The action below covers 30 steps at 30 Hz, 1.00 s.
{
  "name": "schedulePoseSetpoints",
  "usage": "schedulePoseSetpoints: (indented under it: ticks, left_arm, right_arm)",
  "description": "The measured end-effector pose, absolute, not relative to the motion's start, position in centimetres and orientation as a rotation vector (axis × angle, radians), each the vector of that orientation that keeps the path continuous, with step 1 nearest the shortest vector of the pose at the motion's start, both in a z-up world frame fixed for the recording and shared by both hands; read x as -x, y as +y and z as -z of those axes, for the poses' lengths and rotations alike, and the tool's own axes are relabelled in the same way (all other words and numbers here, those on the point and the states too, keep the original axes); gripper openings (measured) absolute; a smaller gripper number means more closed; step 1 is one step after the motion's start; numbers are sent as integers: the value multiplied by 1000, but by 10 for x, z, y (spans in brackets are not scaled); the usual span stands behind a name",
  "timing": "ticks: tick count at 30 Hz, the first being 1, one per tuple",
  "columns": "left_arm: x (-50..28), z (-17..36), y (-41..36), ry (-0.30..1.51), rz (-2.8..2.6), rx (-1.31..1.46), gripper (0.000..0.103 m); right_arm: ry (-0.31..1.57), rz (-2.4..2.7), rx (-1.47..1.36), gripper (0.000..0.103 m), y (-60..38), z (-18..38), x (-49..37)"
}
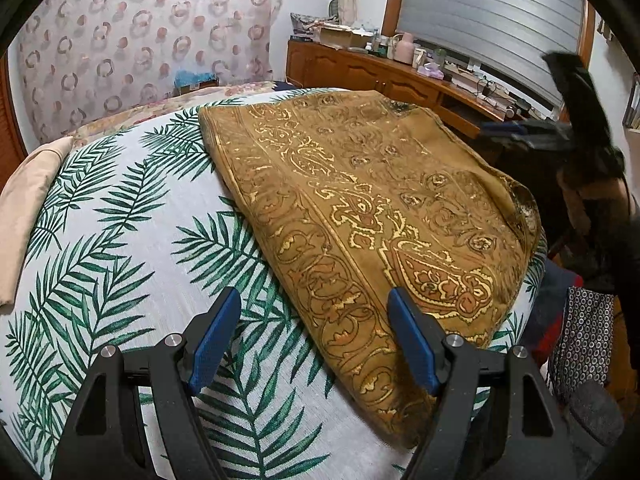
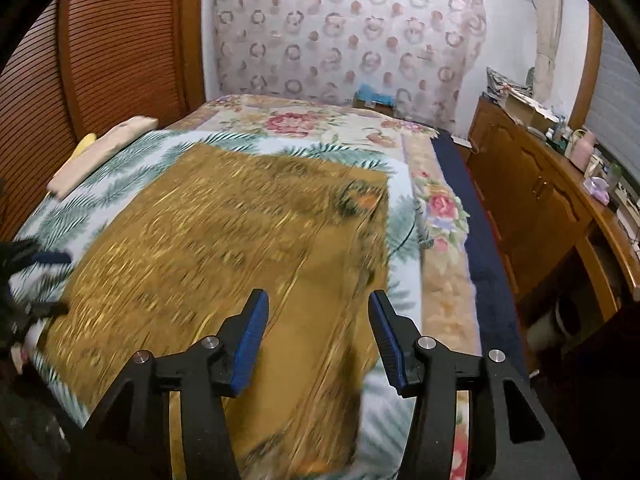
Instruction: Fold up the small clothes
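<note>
A mustard-brown cloth (image 1: 360, 208) with a gold paisley pattern lies folded flat on the palm-leaf sheet (image 1: 120, 248) of a bed. My left gripper (image 1: 314, 300) hovers open over the cloth's near left edge; its right finger sits above the cloth, its left finger above the sheet. The right wrist view is blurred: the same cloth (image 2: 224, 248) spreads ahead, and my right gripper (image 2: 318, 300) stands open just above its near right part, nothing between the blue pads. The right gripper (image 1: 576, 120) shows blurred at the far right of the left view. The left gripper (image 2: 44, 276) appears at the left edge.
A beige folded item (image 1: 28, 208) lies at the bed's left side by a slatted wooden panel (image 2: 88, 52). A floral quilt (image 2: 304, 120) covers the far bed. A wooden sideboard (image 2: 532, 200) with clutter runs along the right. Dark patterned clothes (image 1: 584, 340) hang at the near right.
</note>
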<state>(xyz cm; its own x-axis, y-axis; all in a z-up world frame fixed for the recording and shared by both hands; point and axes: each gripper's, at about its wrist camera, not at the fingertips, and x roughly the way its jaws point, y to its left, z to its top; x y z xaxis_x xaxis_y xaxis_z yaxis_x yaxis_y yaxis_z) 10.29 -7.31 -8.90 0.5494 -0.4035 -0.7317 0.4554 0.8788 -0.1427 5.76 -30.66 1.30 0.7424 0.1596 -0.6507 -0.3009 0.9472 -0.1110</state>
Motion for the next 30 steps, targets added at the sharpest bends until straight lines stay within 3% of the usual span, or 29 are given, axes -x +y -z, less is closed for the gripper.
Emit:
schedulePoseSetpoints:
  ticks: [14, 23, 26, 28, 30]
  left_arm:
    - [-74, 95, -76, 878, 572, -92, 75]
    - [-61, 92, -84, 890, 638, -113, 43]
    - [-61, 91, -86, 898, 663, -110, 25]
    - [-63, 89, -86, 896, 669, -109, 9]
    - [-64, 80, -83, 873, 690, -74, 7]
  right_arm:
    - [741, -349, 217, 54, -307, 12, -1]
    - [759, -349, 207, 54, -316, 9, 0]
    - [761, -352, 197, 54, -316, 10, -3]
    - [764, -356, 188, 56, -316, 10, -3]
    - [768, -365, 178, 58, -316, 11, -2]
